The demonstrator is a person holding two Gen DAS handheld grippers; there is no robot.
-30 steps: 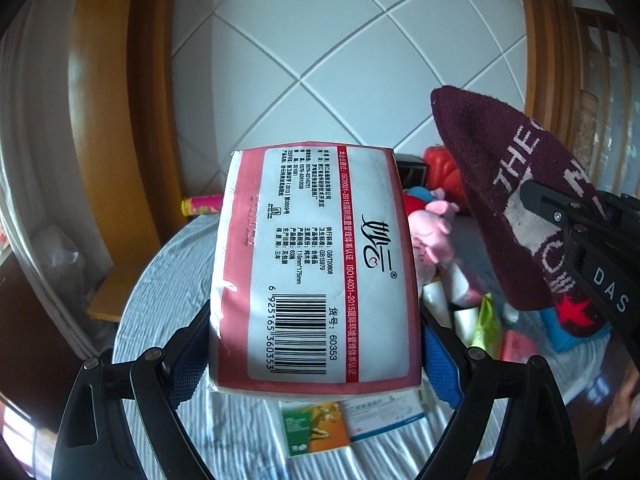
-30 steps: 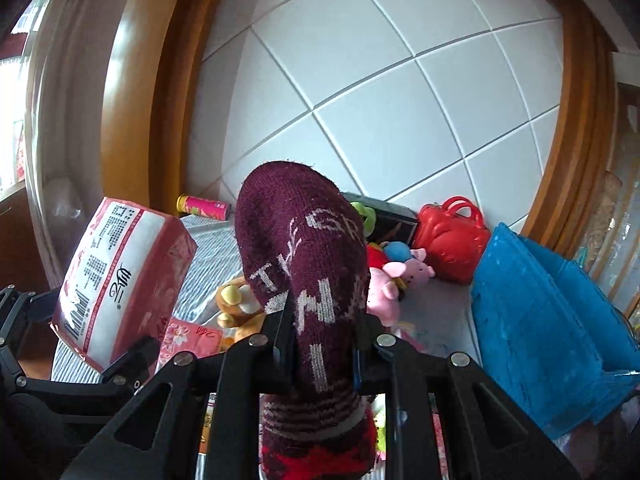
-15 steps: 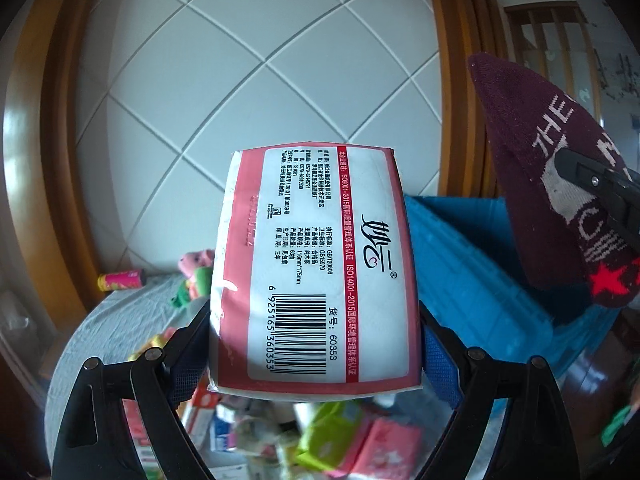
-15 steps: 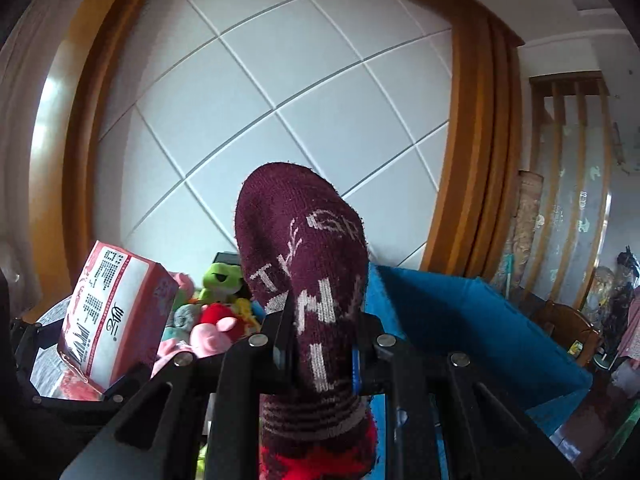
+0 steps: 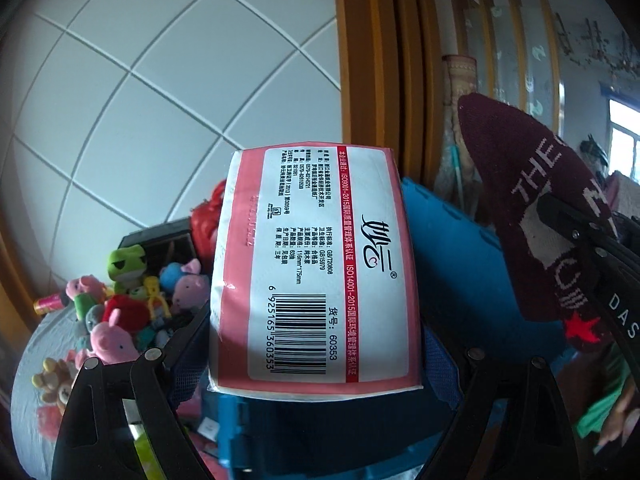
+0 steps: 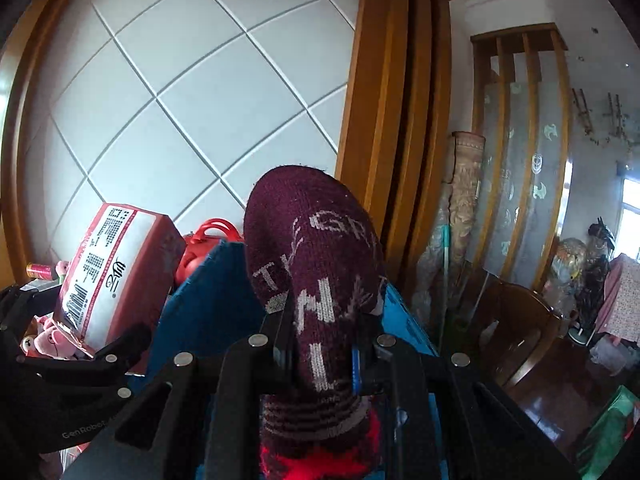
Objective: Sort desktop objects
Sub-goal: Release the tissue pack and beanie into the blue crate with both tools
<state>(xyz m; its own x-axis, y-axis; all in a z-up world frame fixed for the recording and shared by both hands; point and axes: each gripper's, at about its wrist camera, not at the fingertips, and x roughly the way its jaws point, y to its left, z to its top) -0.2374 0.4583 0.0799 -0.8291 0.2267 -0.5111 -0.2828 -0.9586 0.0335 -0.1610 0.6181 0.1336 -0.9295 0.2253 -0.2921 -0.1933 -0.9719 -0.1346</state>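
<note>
**Both grippers loaded above the blue bin**

On the left, a heap of small plush toys (image 5: 132,300) — a green frog, pink pigs, a red one — lies on the grey-clothed round table (image 5: 28,364), with a red plastic handbag (image 5: 204,220) behind them by the white tiled wall. The left gripper (image 5: 316,344) has its jaws set wide and clamped on a red-and-white plastic-wrapped tissue pack (image 5: 316,280); the pack stands upright between the blue pads, barcode end nearest the camera, raised above the table. Behind and beneath it is the blue fabric storage bin (image 5: 452,248). To the right, the right gripper (image 6: 320,344) is closed tight on a maroon knitted sock with white lettering (image 6: 316,264), pinched mid-length — its toe sticks upward past the fingertips, its red cuff hangs below, over the bin's wall (image 6: 208,300).
</note>
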